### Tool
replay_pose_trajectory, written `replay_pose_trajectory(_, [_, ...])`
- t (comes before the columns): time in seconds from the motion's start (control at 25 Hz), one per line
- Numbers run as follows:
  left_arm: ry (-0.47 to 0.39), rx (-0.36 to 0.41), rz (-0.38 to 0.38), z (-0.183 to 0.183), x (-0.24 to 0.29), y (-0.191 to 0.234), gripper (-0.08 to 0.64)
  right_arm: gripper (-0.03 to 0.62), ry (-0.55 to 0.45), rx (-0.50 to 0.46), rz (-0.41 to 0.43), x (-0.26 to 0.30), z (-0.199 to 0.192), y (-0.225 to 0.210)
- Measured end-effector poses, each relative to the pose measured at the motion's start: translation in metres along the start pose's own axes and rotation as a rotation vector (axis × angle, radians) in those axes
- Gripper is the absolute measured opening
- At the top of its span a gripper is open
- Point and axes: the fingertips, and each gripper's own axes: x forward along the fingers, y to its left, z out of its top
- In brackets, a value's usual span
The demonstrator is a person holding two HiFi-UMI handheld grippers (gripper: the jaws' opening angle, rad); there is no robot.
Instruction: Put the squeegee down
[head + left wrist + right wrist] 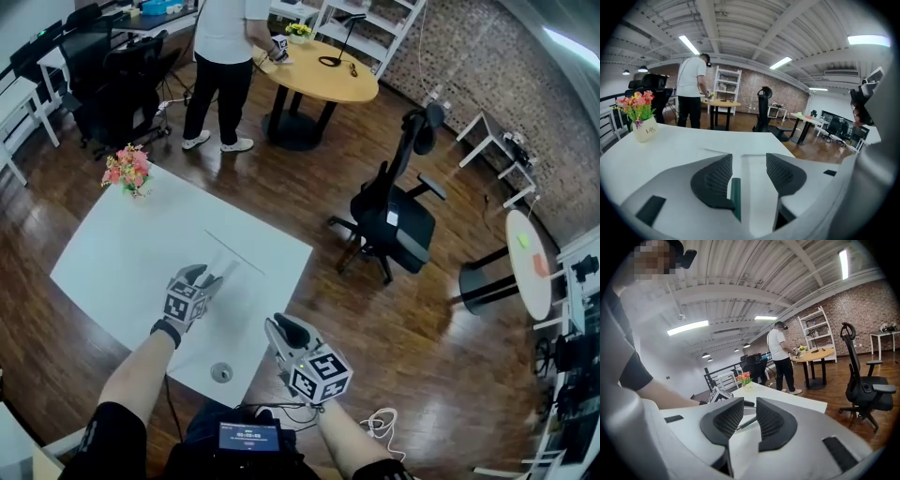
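Note:
The squeegee point(234, 255) lies flat on the white table point(112, 253) as a thin line. In the left gripper view its green handle point(735, 197) rests on the tabletop below and between the jaws. My left gripper point(211, 278) hovers just above the near end, jaws wide open point(749, 161), pads touching nothing. My right gripper point(281, 328) hangs at the table's near right edge, its jaws point(749, 404) a narrow gap apart and empty; through the gap I see the squeegee point(747, 423) and my left gripper's marker cube point(719, 393).
A flower pot point(128, 171) stands at the table's far left corner. A small round disc point(221, 373) sits near the front edge. A black office chair point(394, 211) stands right of the table. A person point(220, 56) stands at a round wooden table point(319, 75) beyond.

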Motion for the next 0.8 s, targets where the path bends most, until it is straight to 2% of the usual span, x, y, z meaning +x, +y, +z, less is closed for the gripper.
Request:
replay_pose_trajectory(0.36, [-0.111,-0.015,-0.002,0.011,-0.077,-0.067,0.230,0.108,-0.038,-0.018,0.036,-0.056,0.003,0.008])
replay_pose_trajectory(0.64, [-0.181,0.004,-0.001,0.011,-0.131,-0.150,0.230,0.109,-0.066,-0.053,0.070,-0.118,-0.001,0.014])
replay_pose_trajectory(0.8, [-0.226,-0.012,0.008,0.006,-0.161,-0.194,0.230,0.113,-0.089,-0.067,0.104,-0.154,-0.005,0.018])
